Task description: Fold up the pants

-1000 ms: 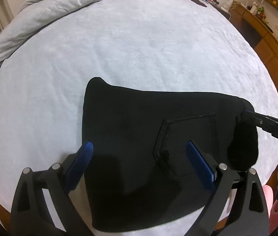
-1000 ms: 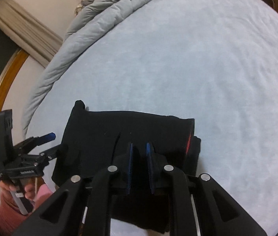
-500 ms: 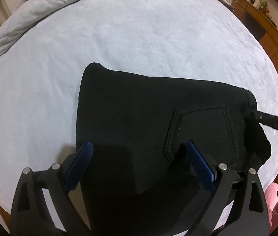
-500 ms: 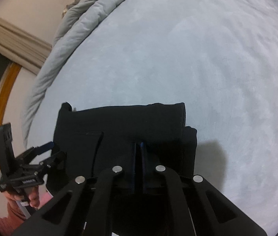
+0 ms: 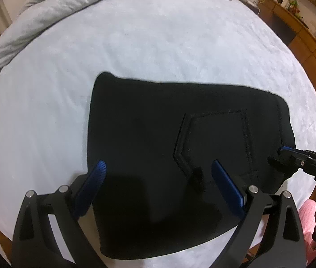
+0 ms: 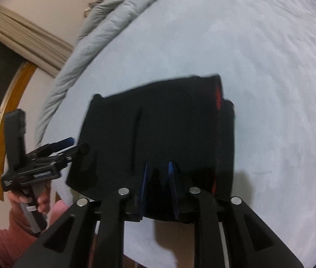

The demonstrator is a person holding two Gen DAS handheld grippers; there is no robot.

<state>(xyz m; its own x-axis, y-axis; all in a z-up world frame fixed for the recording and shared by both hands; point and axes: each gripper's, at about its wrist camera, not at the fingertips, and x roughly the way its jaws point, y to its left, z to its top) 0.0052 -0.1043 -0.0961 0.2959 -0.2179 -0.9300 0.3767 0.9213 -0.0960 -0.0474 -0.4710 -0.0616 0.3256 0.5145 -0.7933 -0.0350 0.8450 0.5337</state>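
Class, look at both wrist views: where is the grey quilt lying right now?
The grey quilt lies bunched along the bed's far left edge in both views, well beyond the folded black pants on the pale sheet.

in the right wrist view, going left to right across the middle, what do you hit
window frame → left tongs held in a hand → folded black pants → red strip at the pants' right edge → bare pale bedsheet
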